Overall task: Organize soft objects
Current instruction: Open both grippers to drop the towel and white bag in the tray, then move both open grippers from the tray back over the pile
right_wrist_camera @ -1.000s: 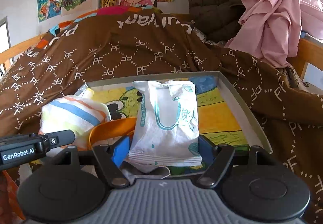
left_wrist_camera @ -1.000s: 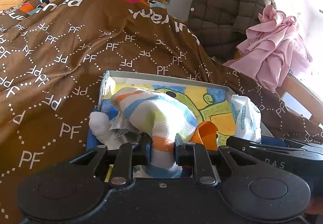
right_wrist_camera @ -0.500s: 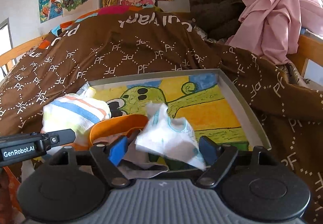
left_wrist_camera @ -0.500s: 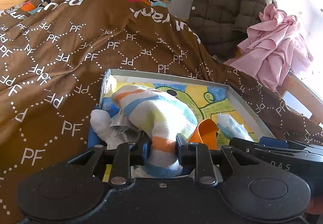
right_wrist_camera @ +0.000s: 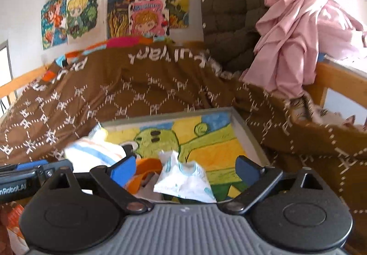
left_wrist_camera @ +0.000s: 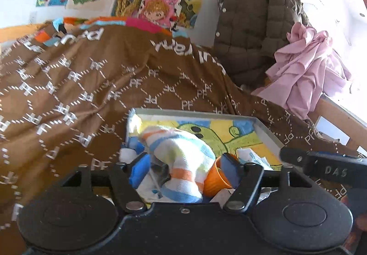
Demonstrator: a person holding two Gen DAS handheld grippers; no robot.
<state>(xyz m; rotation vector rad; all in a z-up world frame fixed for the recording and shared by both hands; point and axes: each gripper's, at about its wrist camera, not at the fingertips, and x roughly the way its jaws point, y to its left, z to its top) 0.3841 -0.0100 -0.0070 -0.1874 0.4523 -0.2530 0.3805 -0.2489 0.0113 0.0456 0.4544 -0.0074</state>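
Left gripper [left_wrist_camera: 184, 169]: jaws spread wide, gripping nothing; the striped sock [left_wrist_camera: 181, 158] lies loose between the pads, its long axis running away from the gripper toward the far left corner of the tray [left_wrist_camera: 267, 132]. Right gripper [right_wrist_camera: 185, 167]: jaws likewise wide apart and empty; the white plastic packet [right_wrist_camera: 183, 180] lies crumpled between them at the tray's near edge, beside an orange cup [right_wrist_camera: 143, 171]. Judgement: each item sits nearest its own gripper; both appear deposited inside the tray.
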